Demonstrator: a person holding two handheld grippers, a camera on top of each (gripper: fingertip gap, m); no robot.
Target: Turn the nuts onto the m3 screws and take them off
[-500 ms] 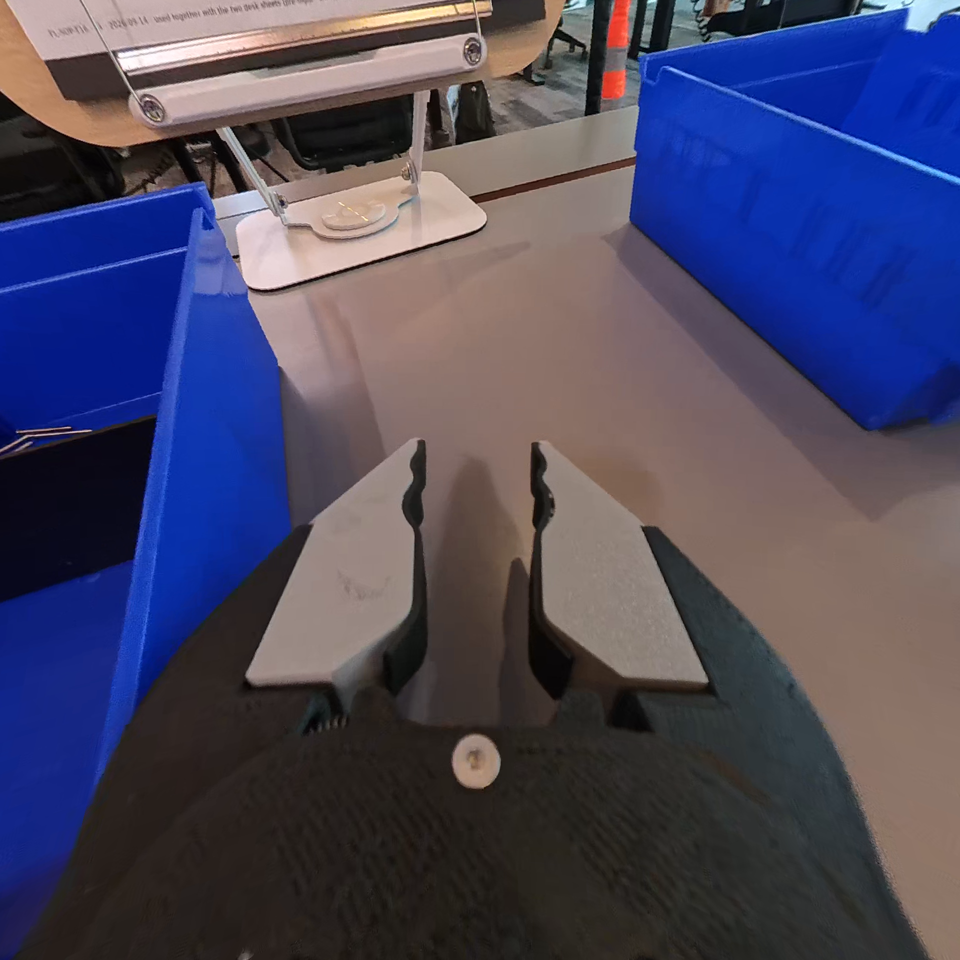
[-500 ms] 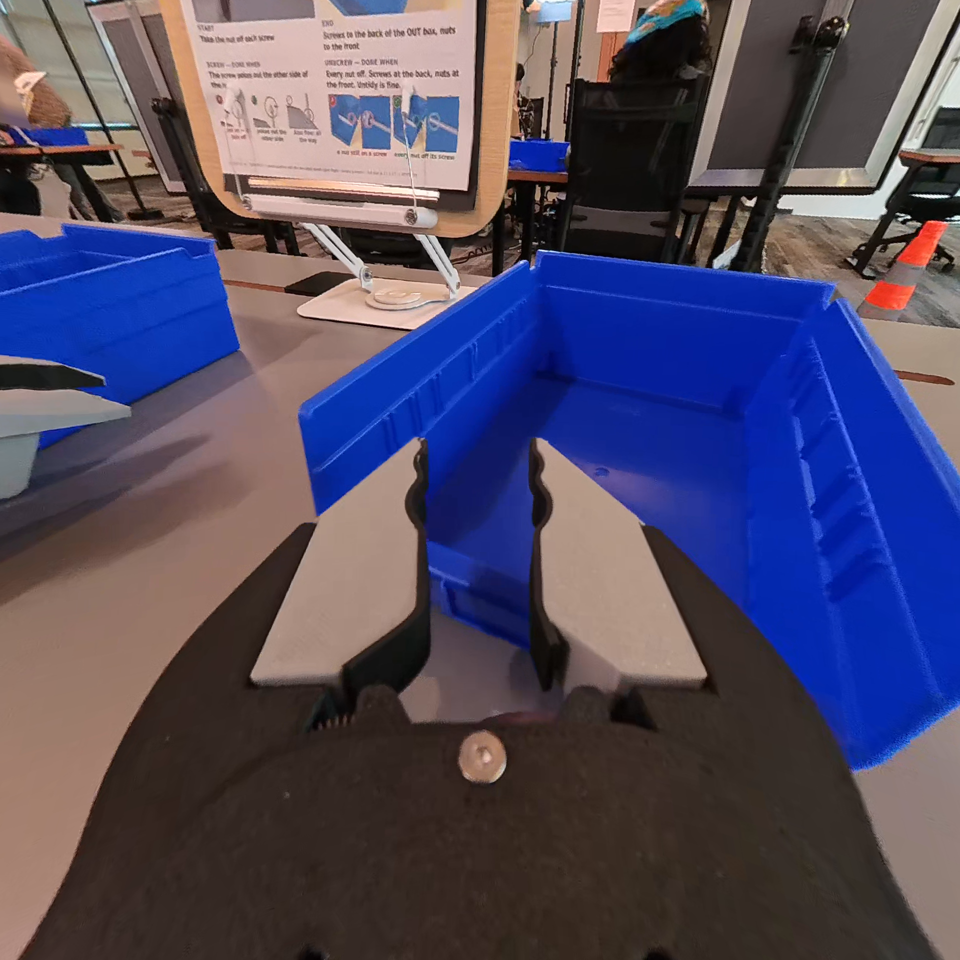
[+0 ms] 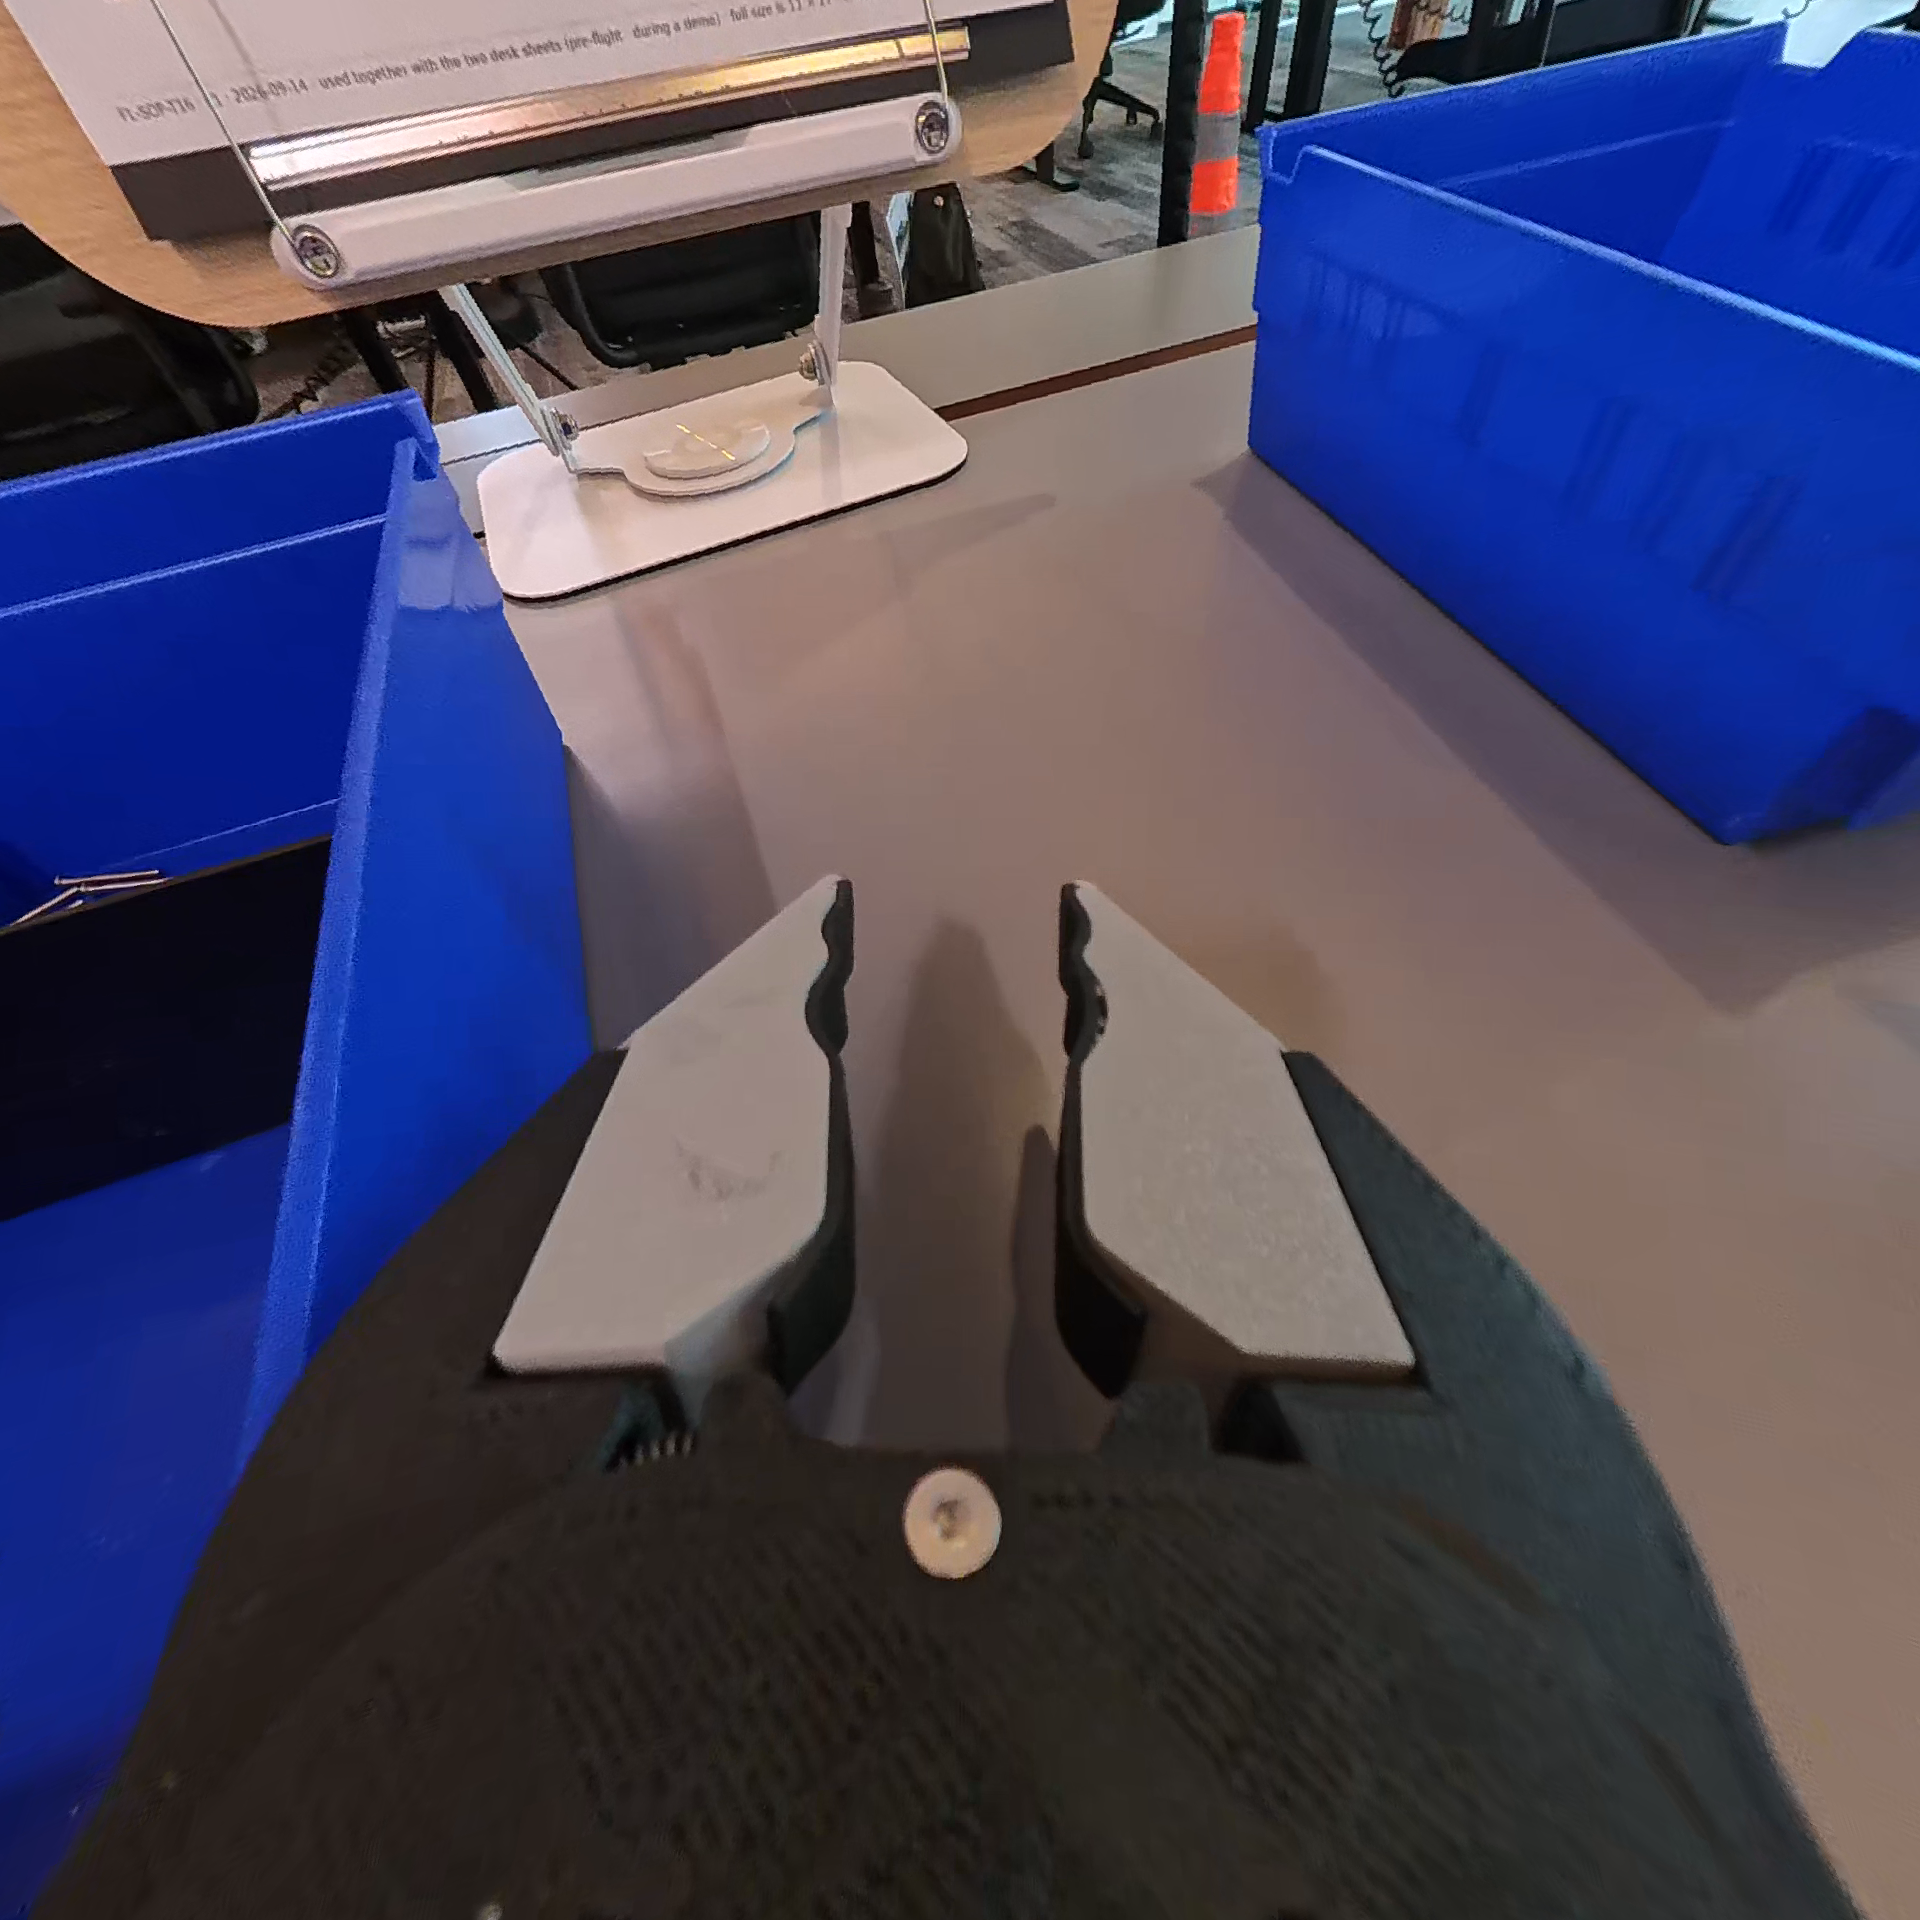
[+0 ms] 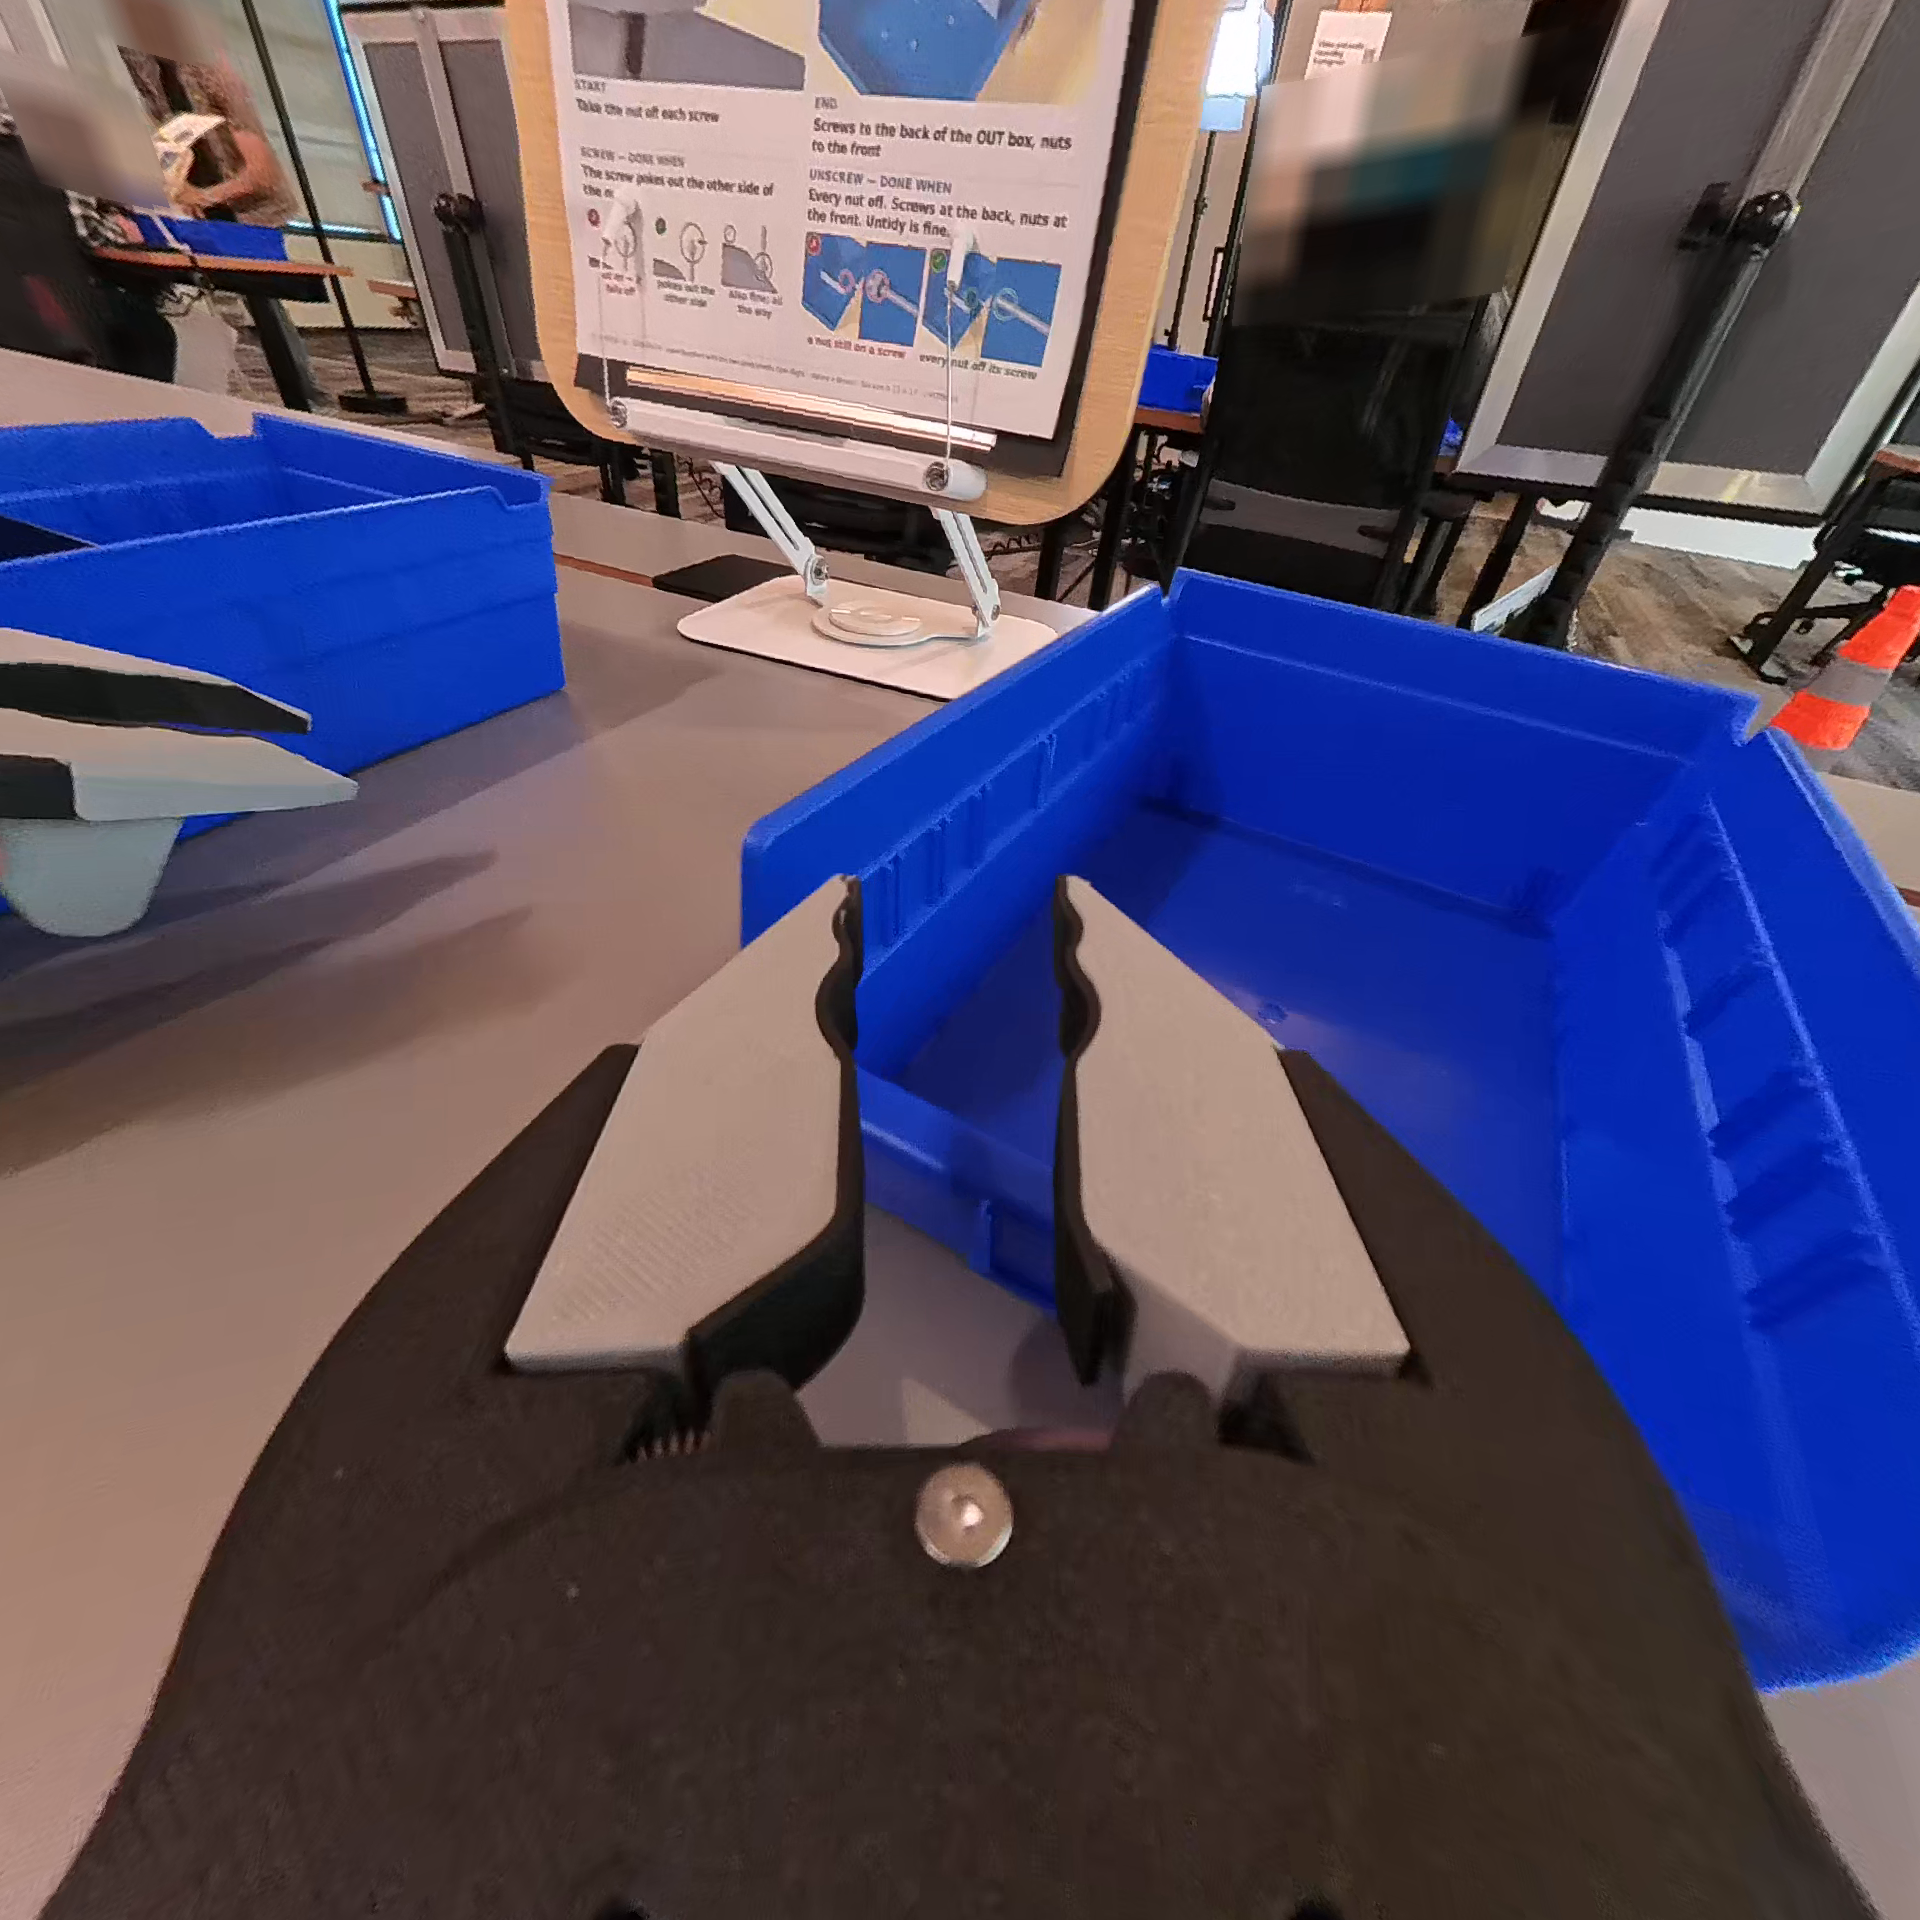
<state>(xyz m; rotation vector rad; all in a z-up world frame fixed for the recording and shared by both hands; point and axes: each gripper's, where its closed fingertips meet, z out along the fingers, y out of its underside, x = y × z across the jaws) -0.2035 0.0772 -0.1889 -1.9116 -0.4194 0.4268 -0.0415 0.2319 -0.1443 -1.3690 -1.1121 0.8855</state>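
Note:
My left gripper (image 3: 956, 914) is open and empty, low over the grey table (image 3: 1039, 748) beside the left blue bin (image 3: 436, 790). A few thin silver screws (image 3: 94, 888) lie inside that bin near a dark divider. My right gripper (image 4: 956, 914) is open and empty, at the near left corner of the right blue bin (image 4: 1621, 1039), whose floor looks bare. The left gripper also shows at the left edge of the right wrist view (image 4: 208, 769). I see no nuts.
A white stand (image 3: 727, 478) holding an instruction board (image 4: 831, 208) stands at the back of the table between the two bins. The right bin also shows in the left wrist view (image 3: 1558, 436). An orange cone (image 4: 1860, 675) and chairs stand beyond the table.
The right wrist view has shifted a little: the right bin sits slightly farther right and lower. The left gripper has barely moved. Both stay open.

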